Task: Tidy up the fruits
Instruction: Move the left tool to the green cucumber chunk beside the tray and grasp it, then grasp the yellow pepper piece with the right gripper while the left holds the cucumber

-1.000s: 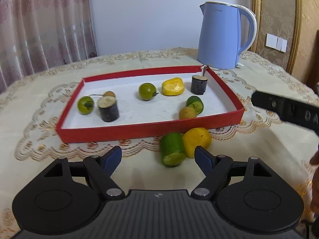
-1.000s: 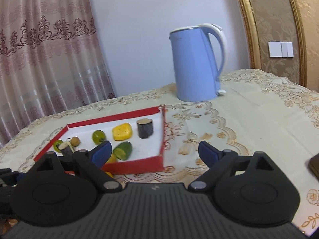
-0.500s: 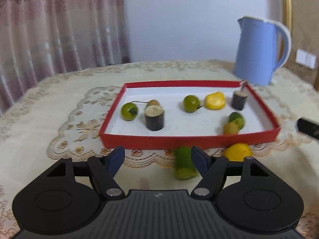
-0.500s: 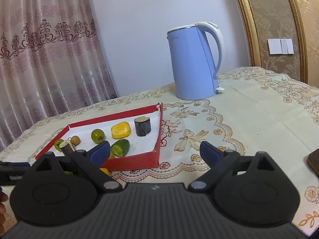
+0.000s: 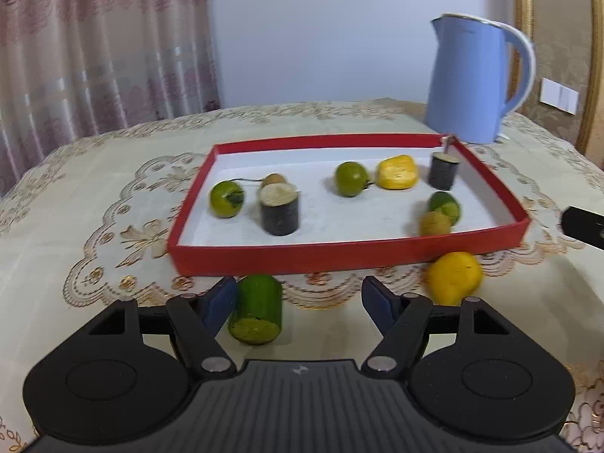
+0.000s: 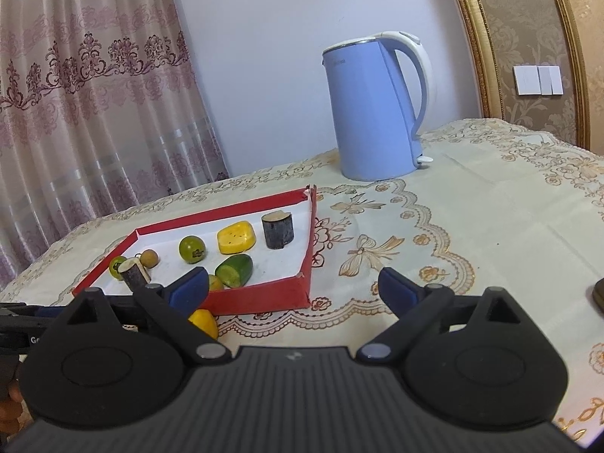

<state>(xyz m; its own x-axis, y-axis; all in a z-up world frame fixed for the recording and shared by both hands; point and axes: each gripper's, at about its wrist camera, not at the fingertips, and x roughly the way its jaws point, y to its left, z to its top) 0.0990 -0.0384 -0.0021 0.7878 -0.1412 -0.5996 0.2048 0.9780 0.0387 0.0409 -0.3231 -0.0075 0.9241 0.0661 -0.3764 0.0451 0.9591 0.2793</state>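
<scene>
Now left gripper [image 5: 298, 302] open, nothing gripped — green cucumber piece [image 5: 257, 311] on cloth just inside left finger, off-centre, long axis pointing toward red tray [image 5: 339, 253] ahead; right gripper [image 6: 292, 287] open, farther.

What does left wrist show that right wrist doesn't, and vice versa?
Left wrist only: the green cucumber piece on the cloth in front of the red tray, lying against the left gripper's left finger, fingers open and not pressing it.

Right wrist only: the right gripper, open over bare tablecloth, and a dark object at the right edge.

Both: the tray with its fruits and two dark cylinders, the blue kettle, the yellow fruit outside the tray's front wall, the curtain.
</scene>
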